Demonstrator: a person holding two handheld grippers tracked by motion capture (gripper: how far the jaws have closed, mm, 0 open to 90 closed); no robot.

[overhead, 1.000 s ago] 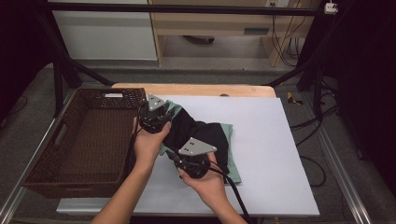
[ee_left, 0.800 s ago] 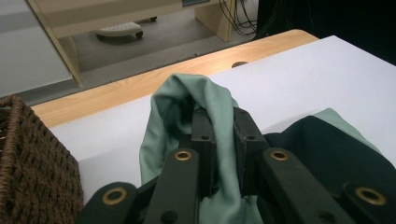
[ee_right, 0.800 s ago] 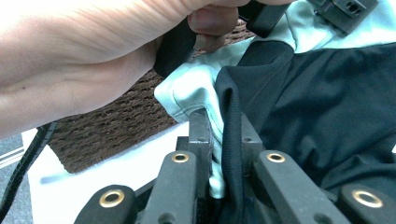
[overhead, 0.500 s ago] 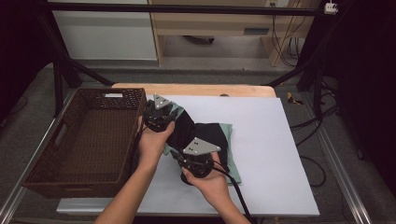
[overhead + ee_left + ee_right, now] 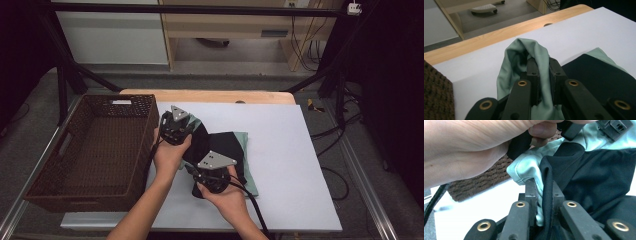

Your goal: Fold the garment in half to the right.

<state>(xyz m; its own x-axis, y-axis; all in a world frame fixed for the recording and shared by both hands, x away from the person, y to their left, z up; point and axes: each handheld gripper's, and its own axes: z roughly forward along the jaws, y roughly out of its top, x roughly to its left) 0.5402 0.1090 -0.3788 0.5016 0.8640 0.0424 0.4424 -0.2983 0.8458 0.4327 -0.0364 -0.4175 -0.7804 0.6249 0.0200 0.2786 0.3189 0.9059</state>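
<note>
Much of the garment (image 5: 227,150) is hard to read from above: a black and pale green piece of clothing lies bunched on the white table top (image 5: 295,165), and both hands cover the places where it is gripped. What sort of garment it is I cannot tell (the folds hide its outline).

The left gripper (image 5: 176,126) sits at the garment's far left corner, just beside the brown wicker basket (image 5: 90,150). The left hand (image 5: 170,155) cups it from below, forearm coming up from the near edge of the table. In the left gripper view (image 5: 543,72) its jaws are clamped on a raised fold of the green cloth, which humps up over the tips and hides them.

The right gripper (image 5: 212,175) is nearer the person, at the garment's near edge, held in the right hand (image 5: 225,197) with its cable trailing back. In the right gripper view (image 5: 544,192) its jaws pinch a black hem and a bit of green lining together; the left hand looms large across the top of that picture, blocking most of the basket behind.

No label or lettering can be made out on the cloth or the basket.
</note>
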